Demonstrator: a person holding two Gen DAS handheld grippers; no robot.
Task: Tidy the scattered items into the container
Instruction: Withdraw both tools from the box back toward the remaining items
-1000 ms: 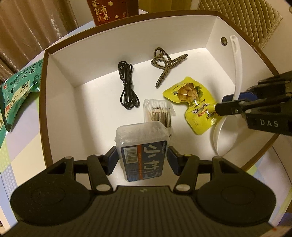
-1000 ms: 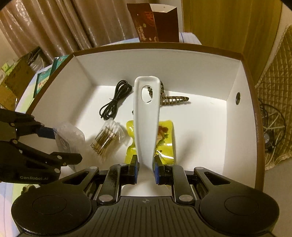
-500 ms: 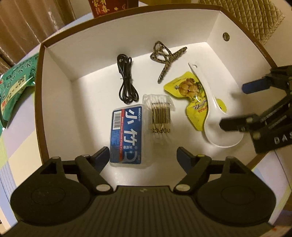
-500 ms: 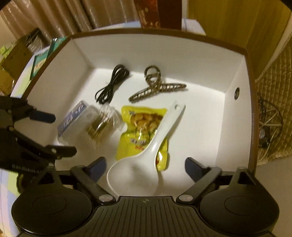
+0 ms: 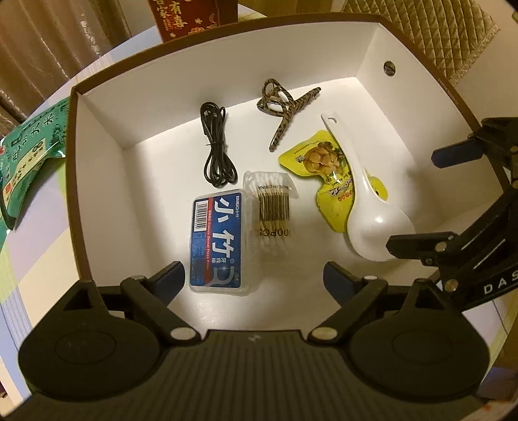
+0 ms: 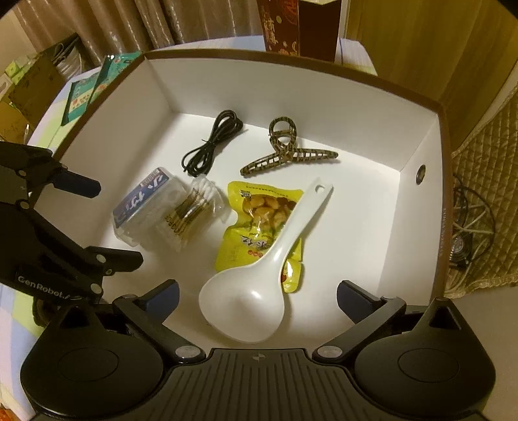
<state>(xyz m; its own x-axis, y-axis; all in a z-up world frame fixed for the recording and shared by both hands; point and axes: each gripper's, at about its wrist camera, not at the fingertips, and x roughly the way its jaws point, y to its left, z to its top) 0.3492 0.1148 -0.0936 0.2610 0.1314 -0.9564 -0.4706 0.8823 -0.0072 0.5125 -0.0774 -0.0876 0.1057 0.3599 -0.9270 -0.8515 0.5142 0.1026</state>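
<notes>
A white box with a brown rim (image 5: 97, 181) (image 6: 417, 246) holds all the items. Inside lie a blue floss-pick case (image 5: 216, 242) (image 6: 140, 197), a cotton swab pack (image 5: 271, 207) (image 6: 189, 215), a black cable (image 5: 215, 144) (image 6: 213, 142), a patterned hair claw (image 5: 285, 110) (image 6: 286, 152), a yellow snack pouch (image 5: 319, 168) (image 6: 255, 223) and a white spoon (image 5: 365, 207) (image 6: 259, 285) resting across the pouch. My left gripper (image 5: 254, 280) (image 6: 97, 223) is open and empty just above the case. My right gripper (image 6: 257, 296) (image 5: 430, 197) is open and empty over the spoon's bowl.
A green packet (image 5: 26, 155) (image 6: 87, 87) lies on the table left of the box. A dark red carton (image 5: 191, 16) (image 6: 301, 26) stands behind it. A quilted cushion (image 5: 430, 32) and cables (image 6: 466, 233) are at the right.
Both grippers opened and let go: the floss case dropped flat beside the swabs, the spoon fell across the snack pouch. Both grippers have since pulled back slightly.
</notes>
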